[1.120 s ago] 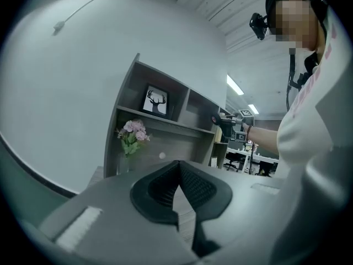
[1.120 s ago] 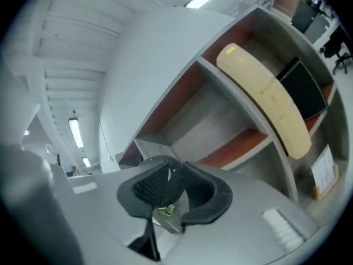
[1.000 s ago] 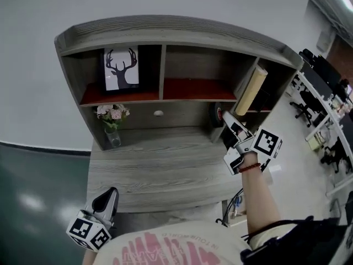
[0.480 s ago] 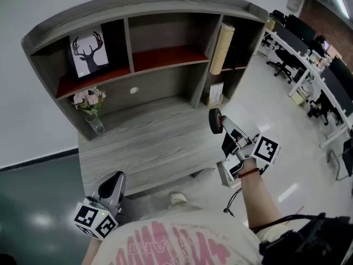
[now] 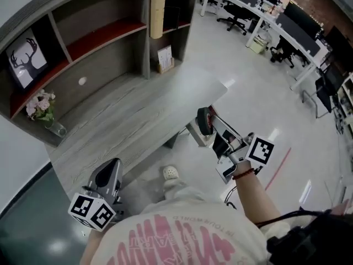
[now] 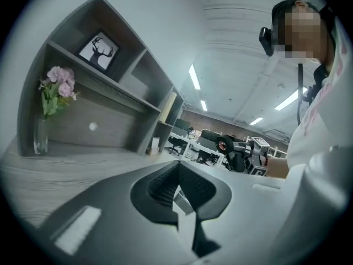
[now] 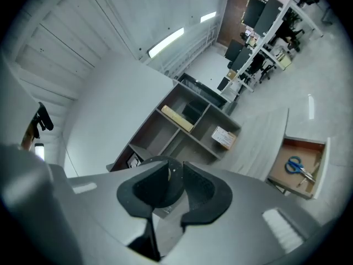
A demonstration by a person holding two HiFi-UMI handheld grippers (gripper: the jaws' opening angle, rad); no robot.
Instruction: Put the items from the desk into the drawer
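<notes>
My right gripper (image 5: 210, 125) is shut on a black roll of tape (image 5: 204, 118) with a red core, held off the desk's front right corner. Just beneath it shows part of the open wooden drawer (image 5: 197, 138). In the right gripper view the drawer (image 7: 325, 159) holds blue-handled scissors (image 7: 298, 167), and the roll (image 7: 160, 187) sits between the jaws. My left gripper (image 5: 108, 176) hangs low at the desk's front left, shut with nothing in it. The left gripper view shows its jaws closed together and the right gripper (image 6: 230, 146) with the roll far off.
The grey wooden desk (image 5: 127, 115) carries a hutch with a deer picture (image 5: 25, 59), a vase of pink flowers (image 5: 42, 106), a beige roll (image 5: 158, 4) and a small card (image 5: 164, 57). Office desks and chairs (image 5: 265, 15) stand behind on the right.
The right gripper has carried the tape roll from the hutch's right end out past the desk's front right corner, over the drawer. The head view swung right. The left gripper stayed low.
</notes>
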